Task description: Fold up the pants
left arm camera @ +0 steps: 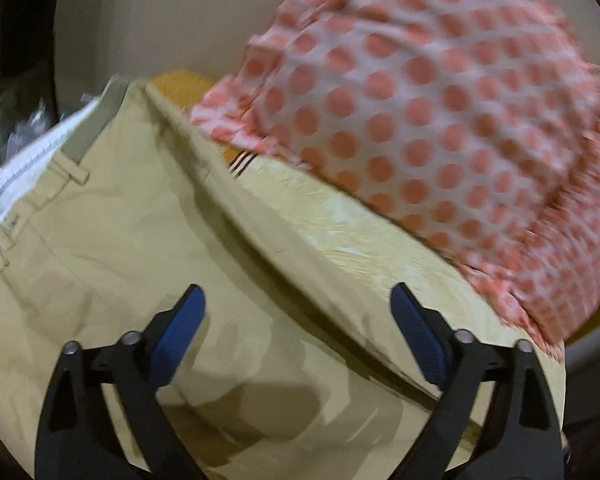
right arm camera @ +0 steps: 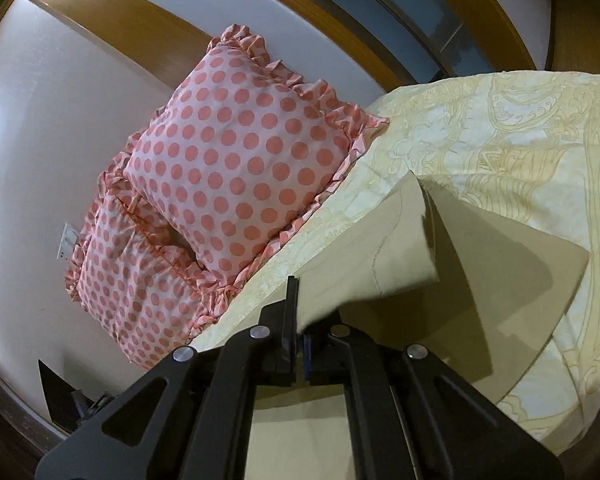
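Khaki pants [left arm camera: 112, 248] lie on a pale yellow patterned bedsheet [left arm camera: 340, 224], waistband with its white lining at the upper left in the left wrist view. My left gripper [left arm camera: 298, 312] is open, its blue-padded fingers spread just above the pants, holding nothing. In the right wrist view my right gripper [right arm camera: 300, 320] is shut on an edge of the pants [right arm camera: 404, 248] and holds it lifted above the bedsheet [right arm camera: 500, 128]; the cloth hangs from the jaws and casts a shadow on the part that lies flat.
Two pink polka-dot ruffled pillows [right arm camera: 236, 160] lean against the white wall at the head of the bed; one pillow [left arm camera: 440, 112] is close behind the pants. An orange cloth [left arm camera: 180, 80] shows behind the pants. A wooden window frame [right arm camera: 340, 32] is above.
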{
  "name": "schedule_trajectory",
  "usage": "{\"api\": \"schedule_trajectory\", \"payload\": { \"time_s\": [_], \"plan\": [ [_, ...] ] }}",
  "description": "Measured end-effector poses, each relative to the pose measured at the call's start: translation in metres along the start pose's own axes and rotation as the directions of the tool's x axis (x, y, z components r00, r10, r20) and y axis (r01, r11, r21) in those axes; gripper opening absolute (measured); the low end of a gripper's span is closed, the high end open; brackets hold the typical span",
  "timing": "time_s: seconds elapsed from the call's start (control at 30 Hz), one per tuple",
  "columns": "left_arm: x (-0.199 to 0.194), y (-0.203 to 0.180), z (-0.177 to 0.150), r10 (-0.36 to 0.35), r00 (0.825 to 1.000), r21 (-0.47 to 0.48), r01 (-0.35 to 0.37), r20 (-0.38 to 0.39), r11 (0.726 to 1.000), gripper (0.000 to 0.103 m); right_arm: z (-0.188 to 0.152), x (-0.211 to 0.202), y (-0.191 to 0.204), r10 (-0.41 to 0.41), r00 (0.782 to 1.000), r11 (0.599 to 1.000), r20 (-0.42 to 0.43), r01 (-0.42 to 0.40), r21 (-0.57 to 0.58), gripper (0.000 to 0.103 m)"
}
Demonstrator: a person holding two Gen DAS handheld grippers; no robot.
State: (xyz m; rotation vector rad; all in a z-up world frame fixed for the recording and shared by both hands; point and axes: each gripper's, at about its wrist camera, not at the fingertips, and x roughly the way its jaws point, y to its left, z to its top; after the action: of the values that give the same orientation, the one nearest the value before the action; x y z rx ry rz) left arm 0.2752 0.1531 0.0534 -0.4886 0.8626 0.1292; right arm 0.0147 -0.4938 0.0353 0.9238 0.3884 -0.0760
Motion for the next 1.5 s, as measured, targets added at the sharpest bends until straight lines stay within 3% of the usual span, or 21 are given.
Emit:
{"api": "schedule_trajectory", "payload": {
  "time_s": [0.07,0.13,0.17,0.23,0.3,0.43,0.57,0.7,0.83,1.0,1.03,1.1,1.13,1.17,1.27,1.3,1.37,1.43,1.5],
  "plan": [
    [0.018,0.005,0.007,0.014,0.999,-0.037,-0.015,-0.034,0.999,0.072,0.000,0.000,0.001,0.001,1.000,1.000,0.000,-0.001,-0.001,0.001],
    [0.033,0.010,0.013,0.018,0.998,-0.060,-0.022,-0.063,0.998,0.040,0.001,0.000,0.003,-0.001,1.000,1.000,0.000,0.001,-0.005,0.002],
    [0.040,0.014,0.016,-0.005,0.997,-0.069,0.000,-0.081,0.998,0.009,0.000,0.001,0.004,0.001,1.000,1.000,0.002,-0.001,-0.006,0.002],
    [0.033,0.023,0.015,-0.045,0.997,-0.115,0.038,-0.066,0.993,0.007,0.003,0.001,0.006,0.000,1.000,1.000,0.007,0.000,-0.018,0.002],
    [0.007,0.023,0.007,-0.051,0.999,-0.085,0.050,-0.014,0.995,0.005,0.008,-0.005,0.004,0.000,1.000,1.000,0.016,0.000,-0.023,0.002],
    [-0.094,0.032,-0.046,-0.095,0.985,0.029,0.091,0.143,0.995,0.006,0.014,-0.024,-0.002,-0.031,0.999,0.998,0.042,0.033,-0.049,0.002],
    [-0.150,0.059,-0.117,-0.062,0.983,0.055,0.053,0.175,0.997,0.009,0.010,-0.033,-0.021,-0.089,0.996,0.995,0.020,0.090,-0.041,0.002],
    [-0.156,0.078,-0.180,0.004,0.992,0.030,-0.008,0.126,1.000,0.009,0.001,-0.032,-0.048,-0.143,0.989,0.990,-0.024,0.143,0.006,0.002],
    [-0.148,0.094,-0.202,0.000,0.997,-0.019,0.001,0.081,1.000,0.009,-0.002,-0.035,-0.060,-0.171,0.985,0.985,-0.035,0.172,0.010,0.002],
    [-0.151,0.092,-0.216,0.028,0.994,0.044,-0.033,0.109,0.998,0.012,-0.010,-0.040,-0.061,-0.239,0.970,0.971,-0.045,0.237,-0.039,0.002],
    [-0.154,0.091,-0.218,0.030,0.992,0.061,-0.038,0.119,0.997,0.014,-0.012,-0.043,-0.057,-0.263,0.964,0.963,-0.035,0.261,-0.061,0.005],
    [-0.161,0.091,-0.221,0.025,0.991,0.074,-0.035,0.132,0.997,0.033,-0.014,-0.056,-0.050,-0.308,0.951,0.947,0.021,0.309,-0.090,0.030],
    [-0.169,0.091,-0.223,0.038,0.987,0.084,-0.051,0.155,0.995,0.041,-0.015,-0.062,-0.048,-0.322,0.945,0.940,0.056,0.326,-0.097,0.055],
    [-0.175,0.092,-0.224,0.037,0.984,0.092,-0.054,0.176,0.994,0.047,-0.015,-0.066,-0.047,-0.339,0.937,0.932,0.084,0.347,-0.103,0.060],
    [-0.196,0.096,-0.225,0.043,0.970,0.091,-0.066,0.238,0.994,0.054,-0.013,-0.066,-0.054,-0.394,0.915,0.911,0.089,0.401,-0.095,0.059],
    [-0.205,0.097,-0.224,0.073,0.956,0.073,-0.098,0.283,0.992,0.064,-0.014,-0.066,-0.056,-0.387,0.917,0.915,0.098,0.395,-0.083,0.059],
    [-0.223,0.099,-0.225,0.115,0.920,0.049,-0.143,0.375,0.988,0.069,-0.015,-0.063,-0.055,-0.391,0.915,0.911,0.102,0.401,-0.099,0.056],
    [-0.237,0.100,-0.224,0.124,0.884,0.032,-0.155,0.451,0.987,0.072,-0.021,-0.055,-0.051,-0.350,0.934,0.927,0.074,0.357,-0.117,0.048],
    [-0.239,0.098,-0.222,0.117,0.873,0.035,-0.151,0.474,0.988,0.079,-0.029,-0.050,-0.042,-0.350,0.933,0.918,0.077,0.358,-0.169,0.047]
  ]
}}
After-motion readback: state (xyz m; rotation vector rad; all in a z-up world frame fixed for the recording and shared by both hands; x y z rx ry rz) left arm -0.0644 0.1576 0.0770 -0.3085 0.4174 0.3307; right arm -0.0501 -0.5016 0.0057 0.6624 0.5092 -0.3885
